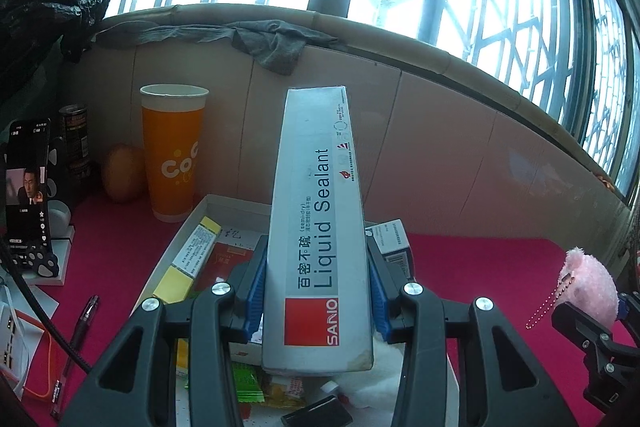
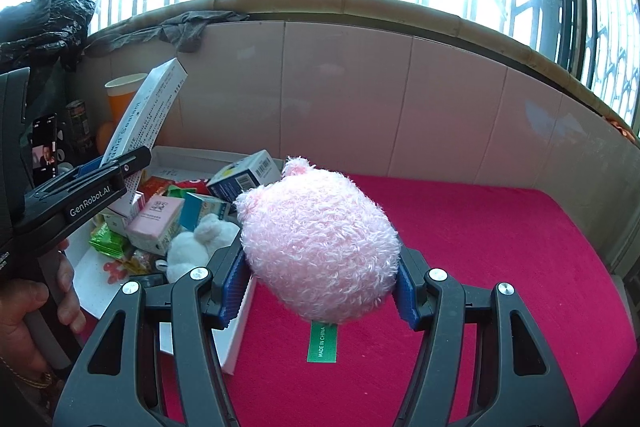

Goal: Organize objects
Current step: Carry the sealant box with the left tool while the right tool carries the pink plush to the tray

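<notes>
We've got the left gripper (image 1: 318, 291) clamped on the sealant box (image 1: 318, 227), lifted above the white tray (image 2: 236, 355); the right gripper's (image 2: 320, 291) fingers squeeze the pink plush (image 2: 316, 247) over the red counter (image 2: 500, 267). Keep both level, set down apart.

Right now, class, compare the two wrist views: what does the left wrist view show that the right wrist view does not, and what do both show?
Left only: a pen on the red cloth, and the sealant box's "Liquid Sealant" face. Right only: a white plush in the tray, a green tag, and a hand. Both: the sealant box clamped in the left hand-held gripper, the pink plush in the right hand-held gripper, and the orange cup.
</notes>
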Demonstrator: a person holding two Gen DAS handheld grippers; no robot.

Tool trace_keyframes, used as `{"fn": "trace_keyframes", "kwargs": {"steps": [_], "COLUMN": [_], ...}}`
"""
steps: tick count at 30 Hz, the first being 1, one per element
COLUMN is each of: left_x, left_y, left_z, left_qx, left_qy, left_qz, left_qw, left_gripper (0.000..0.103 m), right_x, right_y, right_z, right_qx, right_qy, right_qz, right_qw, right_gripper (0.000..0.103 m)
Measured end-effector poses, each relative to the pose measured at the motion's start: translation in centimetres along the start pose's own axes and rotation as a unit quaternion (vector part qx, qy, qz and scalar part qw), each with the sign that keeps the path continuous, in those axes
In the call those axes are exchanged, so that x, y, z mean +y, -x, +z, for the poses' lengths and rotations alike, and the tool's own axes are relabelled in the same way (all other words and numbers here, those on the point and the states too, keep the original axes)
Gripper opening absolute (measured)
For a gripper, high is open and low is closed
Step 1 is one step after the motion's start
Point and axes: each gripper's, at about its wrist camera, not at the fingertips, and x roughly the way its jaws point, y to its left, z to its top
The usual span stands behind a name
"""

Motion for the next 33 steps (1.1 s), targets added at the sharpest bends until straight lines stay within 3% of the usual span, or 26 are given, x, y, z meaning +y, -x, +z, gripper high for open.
{"fn": "trace_keyframes", "kwargs": {"steps": [16,33], "left_x": [5.2,6.5], "left_y": [-1.3,-2.5], "left_z": [1.2,1.2], "left_qx": [0.019,0.045], "left_qy": [0.036,0.035], "left_qz": [0.030,0.036], "left_qw": [0.9987,0.9977], "left_gripper": [0.043,0.043], "right_x": [4.1,7.5], "right_y": [-2.2,-7.7], "right_z": [2.3,4.0], "right_qx": [0.014,0.084], "right_qy": [0.019,-0.004], "right_qz": [0.048,0.104], "right_qw": [0.999,0.991], "right_gripper": [0.061,0.061]}}
